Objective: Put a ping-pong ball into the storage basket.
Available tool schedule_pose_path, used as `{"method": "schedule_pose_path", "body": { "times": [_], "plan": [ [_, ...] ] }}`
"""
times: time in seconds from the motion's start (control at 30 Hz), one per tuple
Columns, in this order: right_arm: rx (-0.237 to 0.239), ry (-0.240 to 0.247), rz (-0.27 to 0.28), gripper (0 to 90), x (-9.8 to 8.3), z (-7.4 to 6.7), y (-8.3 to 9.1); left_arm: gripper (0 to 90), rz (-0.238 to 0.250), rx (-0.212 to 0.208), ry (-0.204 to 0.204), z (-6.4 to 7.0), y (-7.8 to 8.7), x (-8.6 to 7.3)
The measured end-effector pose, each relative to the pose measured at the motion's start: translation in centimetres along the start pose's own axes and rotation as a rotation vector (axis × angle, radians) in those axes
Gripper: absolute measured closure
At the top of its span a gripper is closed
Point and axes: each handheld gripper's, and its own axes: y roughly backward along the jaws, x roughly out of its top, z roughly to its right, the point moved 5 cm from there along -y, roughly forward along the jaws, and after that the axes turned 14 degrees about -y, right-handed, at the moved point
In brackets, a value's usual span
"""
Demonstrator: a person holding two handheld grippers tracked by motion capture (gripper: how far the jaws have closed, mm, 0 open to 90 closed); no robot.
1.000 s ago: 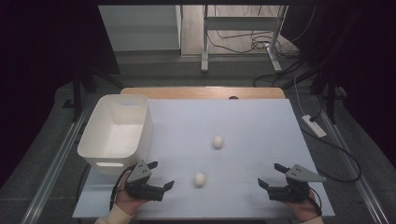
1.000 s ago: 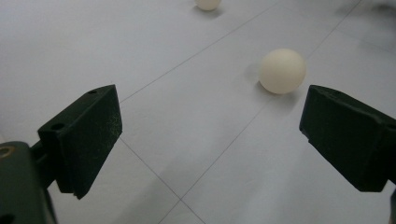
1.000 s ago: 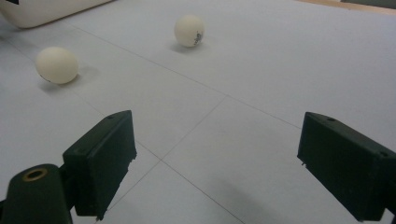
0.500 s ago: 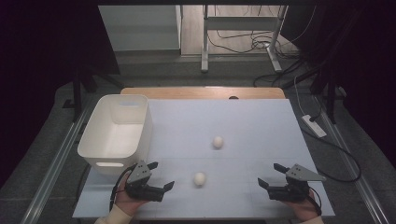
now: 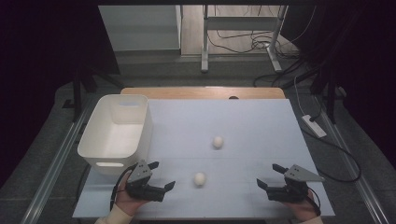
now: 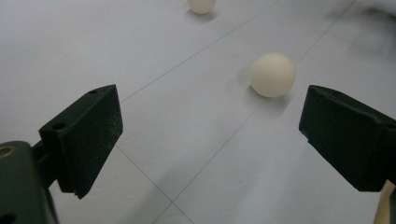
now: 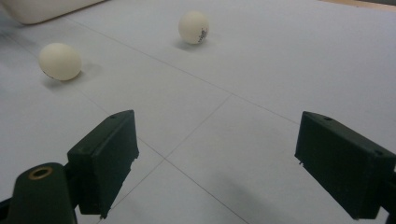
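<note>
Two cream balls lie on the pale table [image 5: 261,126]. The near ball [image 5: 200,178] [image 6: 272,74] [image 7: 60,61] sits close to the front edge, a short way right of my left gripper [image 5: 162,176] [image 6: 210,144], which is open with nothing between its jaws. The far ball [image 5: 217,141] [image 6: 201,5] [image 7: 193,27] rests near the table's middle. My right gripper [image 5: 270,176] [image 7: 224,163] stands open and empty near the front right corner, pointing left toward the balls. A white bin [image 5: 95,151] stands at the left, just beyond my left gripper.
A wooden strip [image 5: 201,92] runs along the table's far edge. Beyond it are a desk frame and cables [image 5: 243,42] on the floor. A white power strip [image 5: 314,126] lies off the right edge. Metal rails flank the table.
</note>
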Motion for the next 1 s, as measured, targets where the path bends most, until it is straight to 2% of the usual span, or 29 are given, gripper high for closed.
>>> {"method": "schedule_pose_path", "body": {
  "times": [0.5,1.0],
  "plan": [
    [0.007,0.004,-0.001,13.1,0.0,-0.2,0.0,7.1,-0.021,-0.037,-0.027,0.5,-0.9,1.5],
    [0.007,0.007,-0.008,13.1,-0.1,-0.2,-0.1,6.9,-0.043,-0.072,-0.034,0.4,-1.9,2.6]
  ]
}}
